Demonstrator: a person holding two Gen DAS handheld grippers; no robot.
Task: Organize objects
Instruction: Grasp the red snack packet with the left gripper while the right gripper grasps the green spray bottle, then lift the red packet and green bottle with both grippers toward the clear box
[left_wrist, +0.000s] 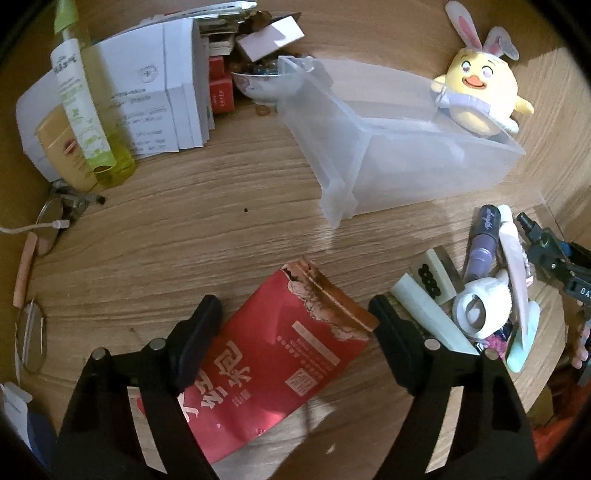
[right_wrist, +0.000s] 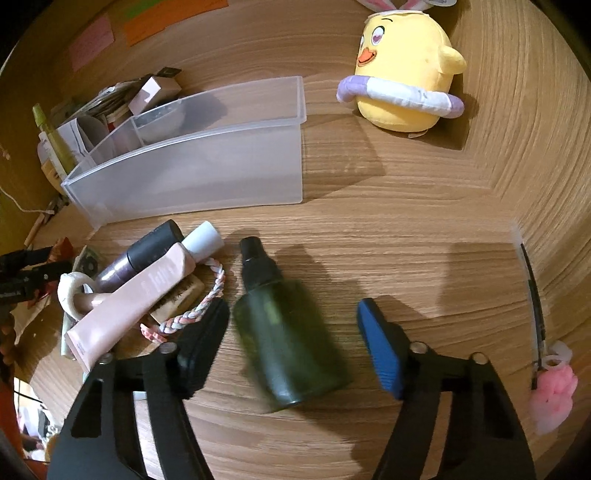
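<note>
A red foil packet (left_wrist: 280, 354) lies flat on the wooden table (left_wrist: 221, 221), between the fingers of my left gripper (left_wrist: 293, 310). Its jaws stand at the packet's two edges and the packet shows no squeeze, so the gripper is open. A dark green spray bottle (right_wrist: 288, 339) lies on its side between the fingers of my right gripper (right_wrist: 293, 308), with a gap on each side; this gripper is open too. An empty clear plastic bin (left_wrist: 406, 173) (right_wrist: 203, 173) stands just beyond both. A pink tube (right_wrist: 136, 299) tops a pile of cosmetics left of the bottle.
A yellow plush chick (left_wrist: 476, 96) (right_wrist: 402, 74) sits behind the bin. Folded papers (left_wrist: 155, 92), a tall green bottle (left_wrist: 74, 92) and a filled bowl (left_wrist: 258, 85) crowd the far left. Glasses (left_wrist: 48, 221) lie at the left edge, a pink keychain (right_wrist: 554, 395) at the right.
</note>
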